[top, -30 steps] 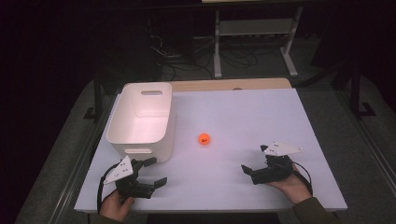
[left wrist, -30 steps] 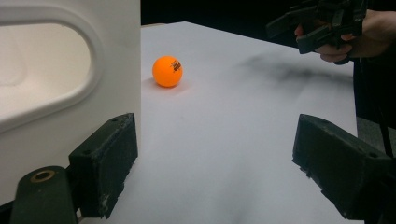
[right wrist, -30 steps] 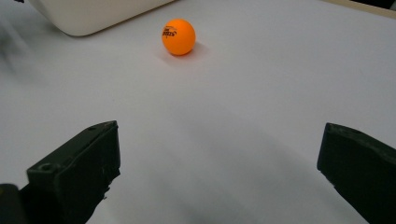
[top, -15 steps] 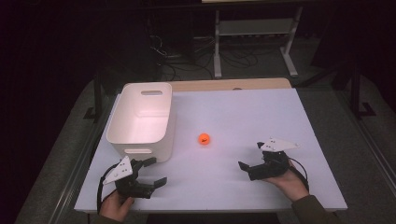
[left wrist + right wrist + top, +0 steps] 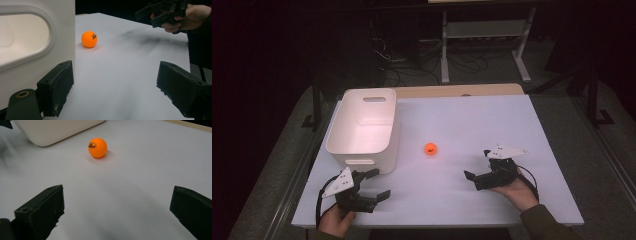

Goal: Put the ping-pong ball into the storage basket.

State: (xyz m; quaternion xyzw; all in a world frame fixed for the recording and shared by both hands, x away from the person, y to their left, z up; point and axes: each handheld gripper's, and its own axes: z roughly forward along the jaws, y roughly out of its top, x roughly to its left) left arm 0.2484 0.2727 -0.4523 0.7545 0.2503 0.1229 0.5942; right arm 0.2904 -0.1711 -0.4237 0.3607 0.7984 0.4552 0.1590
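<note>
An orange ball (image 5: 430,148) (image 5: 89,39) (image 5: 97,147) lies on the white table, just right of a white bin (image 5: 362,95). My left gripper (image 5: 381,183) (image 5: 116,82) rests near the front left edge, open and empty, its jaws beside the bin's near wall (image 5: 62,30). My right gripper (image 5: 476,164) (image 5: 117,205) is held at the front right, open and empty, pointing at the ball from a short way off. It also appears in the left gripper view as the right gripper (image 5: 162,12), raised in a hand.
The bin (image 5: 57,130) looks empty inside and has a slot handle at each end. The table top (image 5: 492,120) is bare to the right of the ball. A wooden strip (image 5: 452,90) runs along the far edge; a metal rack (image 5: 484,30) stands behind.
My right gripper has edged a little left and forward toward the ball. The left gripper and the ball have not moved.
</note>
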